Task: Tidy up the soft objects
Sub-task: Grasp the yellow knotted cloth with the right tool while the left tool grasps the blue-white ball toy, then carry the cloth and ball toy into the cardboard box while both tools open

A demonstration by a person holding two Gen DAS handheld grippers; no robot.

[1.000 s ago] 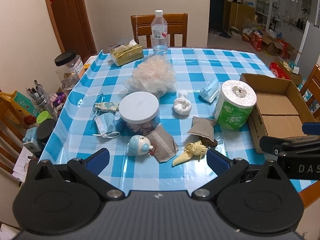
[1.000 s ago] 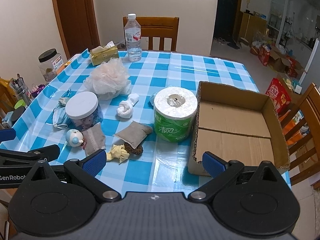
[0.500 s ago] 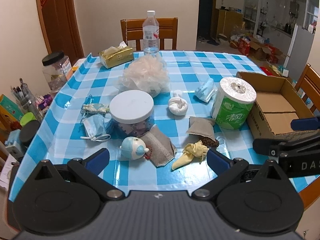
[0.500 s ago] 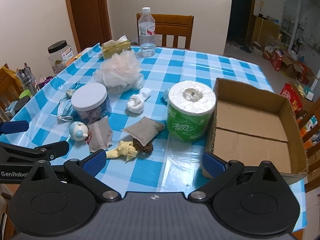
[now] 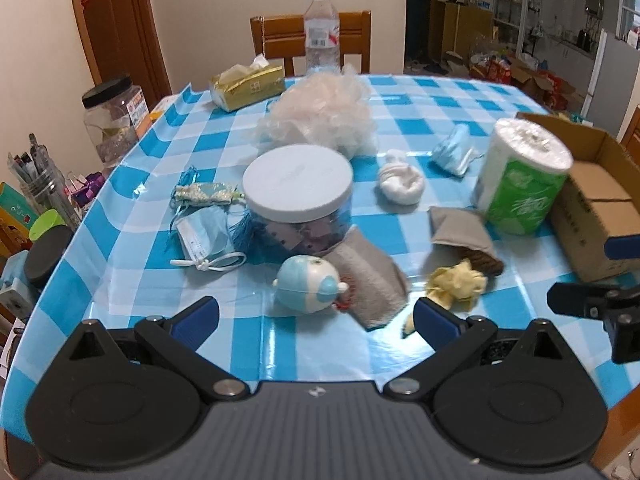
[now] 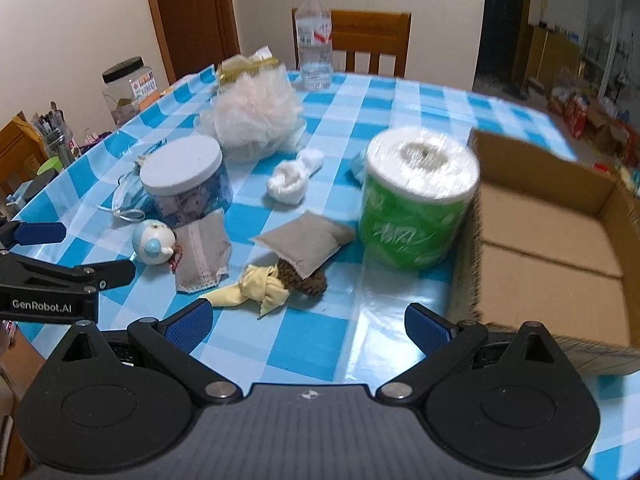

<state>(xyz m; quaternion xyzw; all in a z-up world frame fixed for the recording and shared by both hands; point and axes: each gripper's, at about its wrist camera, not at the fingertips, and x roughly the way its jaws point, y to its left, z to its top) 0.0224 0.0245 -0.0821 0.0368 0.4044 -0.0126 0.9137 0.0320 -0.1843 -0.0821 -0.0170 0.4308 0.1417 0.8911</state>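
My left gripper and right gripper hang over the table's near edge, fingers spread wide, holding nothing. The box sits right.

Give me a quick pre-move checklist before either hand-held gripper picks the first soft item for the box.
1. Left hand-held gripper open and holding nothing: ok.
2. Right hand-held gripper open and holding nothing: ok.
3. Cardboard box open at the top, floor bare: ok.
4. Yellow cloth nearest the right gripper, free on top: ok.
5. Grey pouch lying free: not ok, it rests on a brown woven item.
6. Toilet roll clear of the box wall: cannot tell.
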